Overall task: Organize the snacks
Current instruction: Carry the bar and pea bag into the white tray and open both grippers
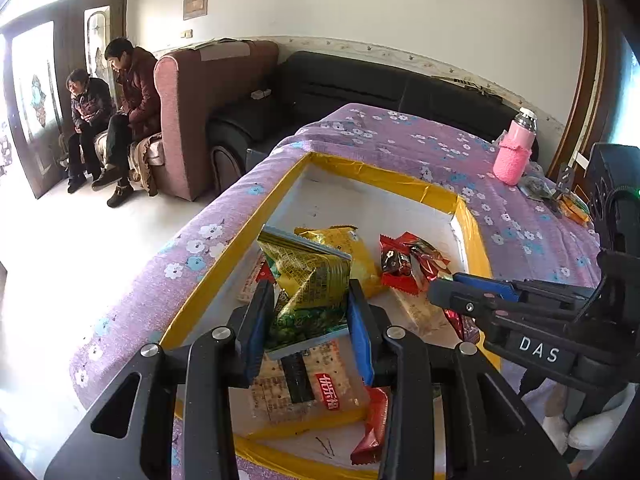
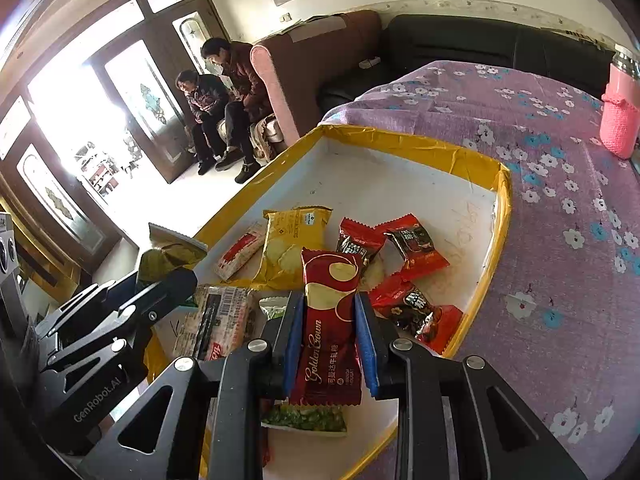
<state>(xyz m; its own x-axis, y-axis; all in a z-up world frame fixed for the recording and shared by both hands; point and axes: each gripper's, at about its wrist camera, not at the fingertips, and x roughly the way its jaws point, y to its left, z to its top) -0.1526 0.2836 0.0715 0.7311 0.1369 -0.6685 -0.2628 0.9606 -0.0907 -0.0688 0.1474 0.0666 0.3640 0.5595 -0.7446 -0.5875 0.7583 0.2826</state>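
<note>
Fingers of the right gripper (image 2: 326, 340) are clamping a red nougat bar (image 2: 330, 328) lengthwise over the tray (image 2: 502, 208); the left gripper (image 1: 308, 316), further left, is pinching a green packet (image 1: 308, 280).

free: tray's (image 2: 505, 200) far half | blocked: snack pile (image 2: 360, 256) near side

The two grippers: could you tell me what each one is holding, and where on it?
Left gripper pinches the green-gold packet at its lower half; right gripper pinches the dark red nougat bar across its middle.
</note>
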